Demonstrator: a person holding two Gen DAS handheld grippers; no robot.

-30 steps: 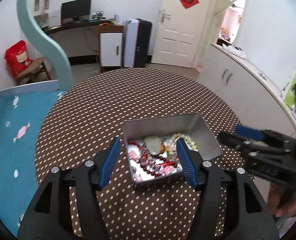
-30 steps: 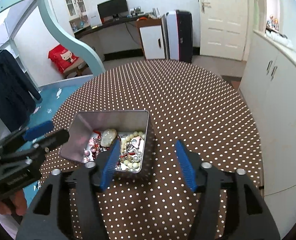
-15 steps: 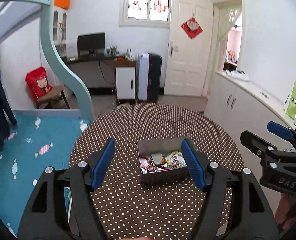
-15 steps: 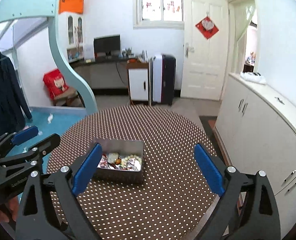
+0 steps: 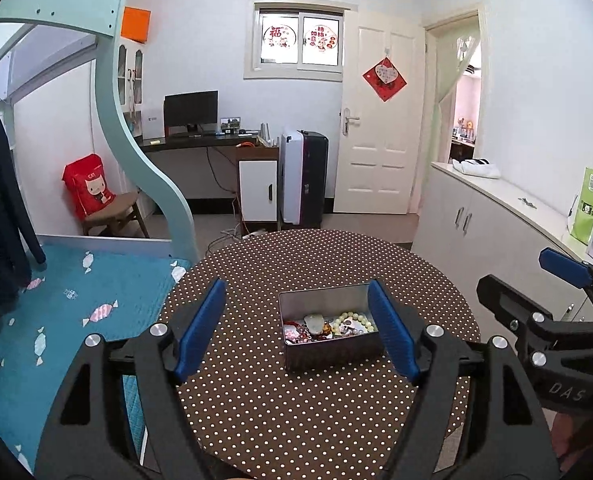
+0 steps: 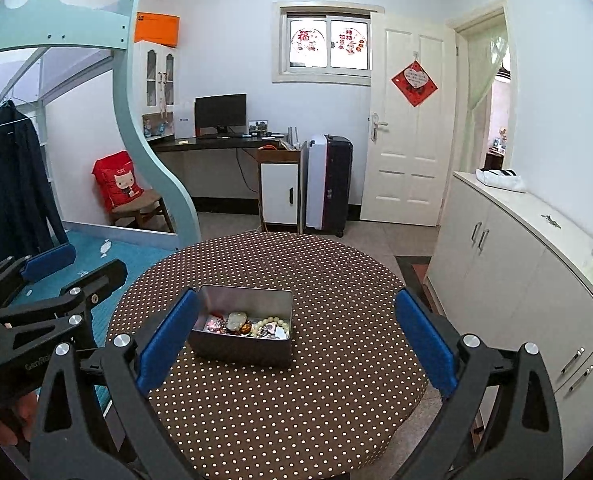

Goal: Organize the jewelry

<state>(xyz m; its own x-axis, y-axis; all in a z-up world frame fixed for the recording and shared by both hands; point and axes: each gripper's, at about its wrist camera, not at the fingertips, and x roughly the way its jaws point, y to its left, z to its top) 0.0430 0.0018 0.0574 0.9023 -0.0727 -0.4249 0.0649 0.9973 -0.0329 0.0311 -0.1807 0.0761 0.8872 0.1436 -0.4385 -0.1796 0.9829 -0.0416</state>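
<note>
The jewelry (image 5: 328,326) lies heaped in an open metal tin (image 5: 324,300): pale beads, red strands and a greenish stone, all tangled together. The tin sits near the middle of the round counter (image 5: 296,420), which wears a brown cloth with white dots.

The left hand-held gripper (image 5: 296,330) hangs above the near part of the counter, aimed at the tin. Its blue pads (image 5: 200,330) are spread and widening further; the tin shows in the gap between them but lies farther off, untouched. Nothing is held.

The right hand-held gripper (image 6: 294,338) is spread very wide, its jaws opening too, and it holds nothing. In its view the tin (image 6: 240,346) sits just past its left pad, apart from it. Each gripper shows at the edge of the other's view, on either side of the tin.
</note>
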